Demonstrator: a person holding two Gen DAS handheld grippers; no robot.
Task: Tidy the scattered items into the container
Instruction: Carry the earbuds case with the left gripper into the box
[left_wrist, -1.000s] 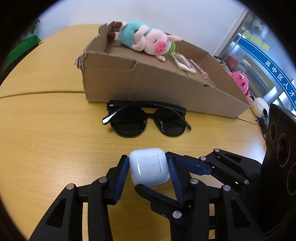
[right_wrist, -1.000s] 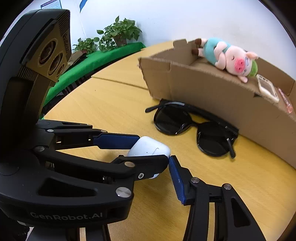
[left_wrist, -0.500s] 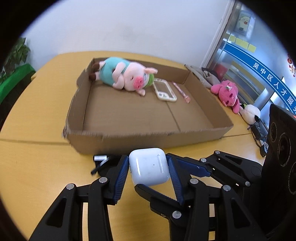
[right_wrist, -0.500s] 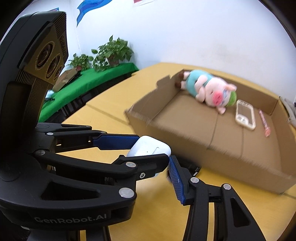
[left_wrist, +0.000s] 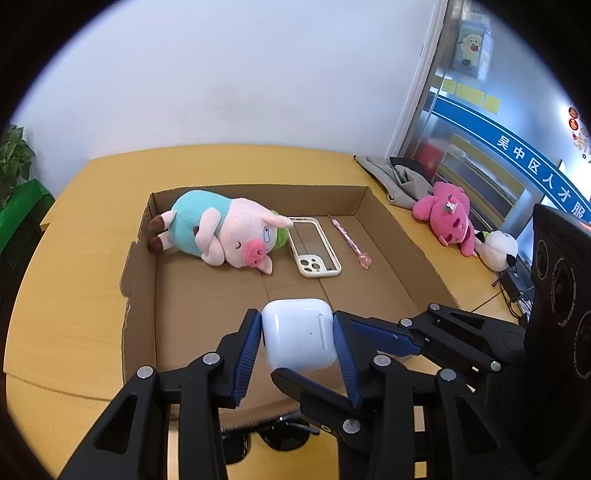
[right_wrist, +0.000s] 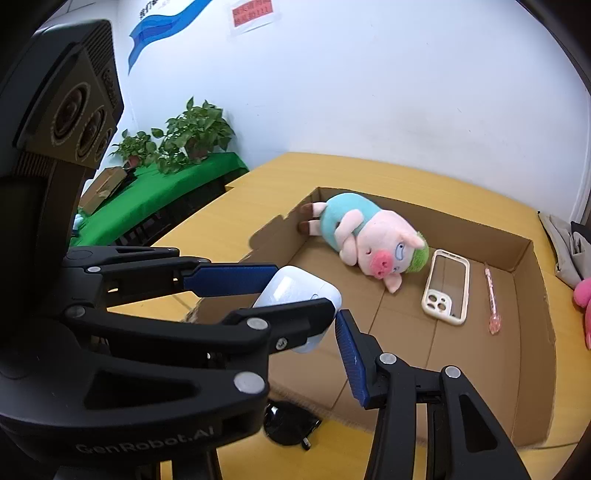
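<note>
The left claw (left_wrist: 298, 341) squeezes tighter on the white case (left_wrist: 299, 334) so it won't drop; the box (left_wrist: 207, 295) sits below; the right claw (right_wrist: 310, 317) is open around it.

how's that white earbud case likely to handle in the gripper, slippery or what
The white earbud case looks glossy and rounded, so it could slip or twist between the left gripper pads, whose jaws are closing on it. It seems a rigid shell, unlikely to deform. Released over the cardboard box, it may tumble.
</note>
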